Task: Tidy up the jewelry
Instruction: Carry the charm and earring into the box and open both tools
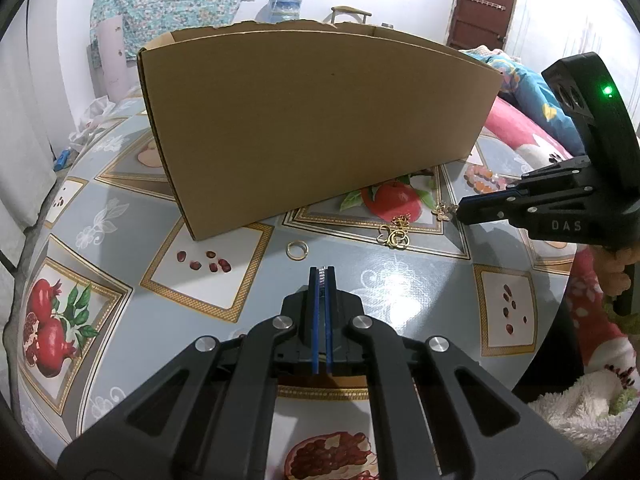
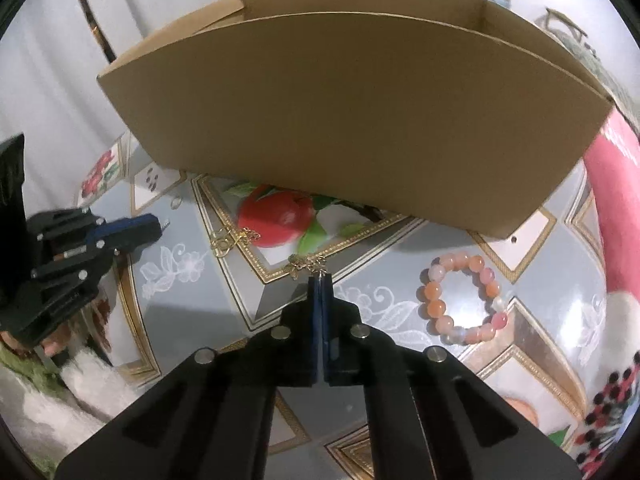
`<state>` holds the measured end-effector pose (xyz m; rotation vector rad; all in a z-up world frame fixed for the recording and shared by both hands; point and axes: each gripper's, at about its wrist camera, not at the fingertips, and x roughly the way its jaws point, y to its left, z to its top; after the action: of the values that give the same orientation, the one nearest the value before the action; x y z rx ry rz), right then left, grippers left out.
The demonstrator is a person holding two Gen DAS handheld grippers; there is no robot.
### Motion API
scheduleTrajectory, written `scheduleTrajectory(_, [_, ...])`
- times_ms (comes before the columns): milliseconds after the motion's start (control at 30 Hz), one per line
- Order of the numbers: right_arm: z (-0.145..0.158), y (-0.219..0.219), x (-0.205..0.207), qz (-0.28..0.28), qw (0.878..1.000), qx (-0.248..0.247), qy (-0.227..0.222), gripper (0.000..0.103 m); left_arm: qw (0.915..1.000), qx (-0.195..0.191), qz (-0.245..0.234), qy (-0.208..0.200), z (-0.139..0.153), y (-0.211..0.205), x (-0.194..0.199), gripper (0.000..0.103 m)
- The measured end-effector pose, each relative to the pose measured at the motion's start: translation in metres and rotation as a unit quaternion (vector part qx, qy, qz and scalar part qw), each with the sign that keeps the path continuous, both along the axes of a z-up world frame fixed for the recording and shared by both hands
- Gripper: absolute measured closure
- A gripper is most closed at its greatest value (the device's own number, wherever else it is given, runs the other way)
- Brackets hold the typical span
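Observation:
An open cardboard box (image 1: 320, 120) (image 2: 360, 100) stands on the fruit-patterned table. My left gripper (image 1: 322, 269) (image 2: 162, 225) is shut on a small silvery ring (image 1: 322, 271) and hovers in front of the box. My right gripper (image 2: 321, 277) (image 1: 460, 210) is shut, its tips pinching a gold butterfly chain piece (image 2: 306, 266) (image 1: 443, 210) that lies on the table near the box's front. A plain gold ring (image 1: 297, 249), a gold tangle of jewelry (image 1: 394, 236) (image 2: 226, 240) and a peach bead bracelet (image 2: 464, 300) (image 1: 482, 180) lie loose on the table.
The tablecloth (image 1: 420, 280) is glossy with apple and pomegranate prints. A pink and blue blanket (image 1: 520, 120) lies beyond the table's right edge. A fluffy sleeve (image 1: 580, 408) shows at the right, and a door (image 1: 484, 4) at the back.

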<state>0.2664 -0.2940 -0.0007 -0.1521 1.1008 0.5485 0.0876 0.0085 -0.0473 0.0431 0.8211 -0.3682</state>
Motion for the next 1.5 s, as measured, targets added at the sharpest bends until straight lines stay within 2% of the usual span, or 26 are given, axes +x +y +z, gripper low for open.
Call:
scheduleTrajectory(233, [0.008, -0.022, -0.01, -0.018, 1.0, 0.019, -0.007, 0.101, 1.0, -0.005, -0.003, -0.005, 0.001, 0.003, -0.003, 0.103])
scheduleTrajectory(433, [0.031, -0.036, -0.018, -0.033, 0.998, 0.035, -0.03, 0.101, 0.9997, -0.013, -0.008, -0.018, 0.008, 0.004, -0.01, 0.103])
scheduleTrajectory(633, [0.048, -0.034, -0.023, -0.04, 0.996, 0.053, -0.053, 0.101, 0.9995, -0.009, -0.011, -0.027, 0.018, 0.007, -0.018, 0.103])
scheduleTrajectory(767, [0.06, -0.033, -0.027, -0.042, 0.994, 0.072, -0.07, 0.101, 0.9991, -0.025, -0.006, -0.034, 0.034, 0.016, -0.024, 0.103])
scheduleTrajectory(967, [0.106, -0.029, -0.022, -0.019, 0.985, 0.125, -0.118, 0.101, 0.9935, -0.058, -0.017, -0.096, 0.096, 0.025, -0.027, 0.103])
scheduleTrajectory(1100, [0.145, -0.026, 0.002, 0.007, 0.974, 0.163, -0.157, 0.101, 0.9868, -0.069, -0.04, -0.141, 0.141, 0.02, -0.008, 0.103])
scheduleTrajectory(1167, [0.153, -0.022, 0.019, 0.015, 0.972, 0.171, -0.159, 0.101, 0.986, -0.066, -0.044, -0.146, 0.152, 0.015, 0.008, 0.103])
scheduleTrajectory(1233, [0.153, -0.015, 0.047, 0.021, 0.974, 0.177, -0.137, 0.101, 0.9881, -0.069, -0.043, -0.131, 0.156, 0.01, 0.035, 0.103])
scheduleTrajectory(1300, [0.148, -0.009, 0.065, 0.018, 0.979, 0.165, -0.119, 0.101, 0.9914, -0.089, -0.046, -0.084, 0.151, 0.006, 0.07, 0.103])
scheduleTrajectory(1367, [0.135, -0.003, 0.091, 0.018, 0.985, 0.151, -0.082, 0.101, 0.9936, -0.095, -0.043, -0.043, 0.144, 0.0, 0.1, 0.103])
scheduleTrajectory(1500, [0.114, 0.007, 0.13, 0.017, 0.992, 0.121, -0.024, 0.101, 0.9905, -0.123, -0.044, 0.042, 0.125, -0.013, 0.151, 0.103])
